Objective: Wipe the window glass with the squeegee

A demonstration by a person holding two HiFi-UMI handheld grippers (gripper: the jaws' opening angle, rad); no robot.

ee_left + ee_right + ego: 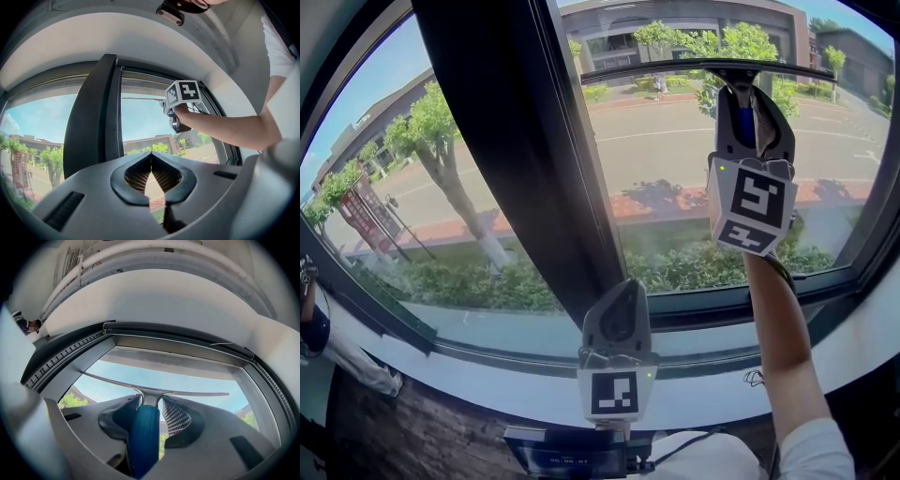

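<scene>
Clamped the squeegee (pixel 675 68) by its blue handle in the right claw (pixel 754 98), blade set high against the window glass (pixel 675 159), right of the dark mullion (pixel 516 141). Held the left claw (pixel 621 291) low by the sill (pixel 487 370), closed tip to tip on nothing

The dark mullion (pixel 511 141) stands between the two panes and bars any sideways sweep from one to the other. High on the right pane (pixel 666 178), the squeegee (pixel 703 67) blade spans most of the width. The glass beneath it lies open down to the sill (pixel 469 370), apart from the right tool (pixel 752 103) and forearm (pixel 783 347). The left tool (pixel 620 292), jaws together, sits at the mullion's foot. The left pane (pixel 384 159) is free.
</scene>
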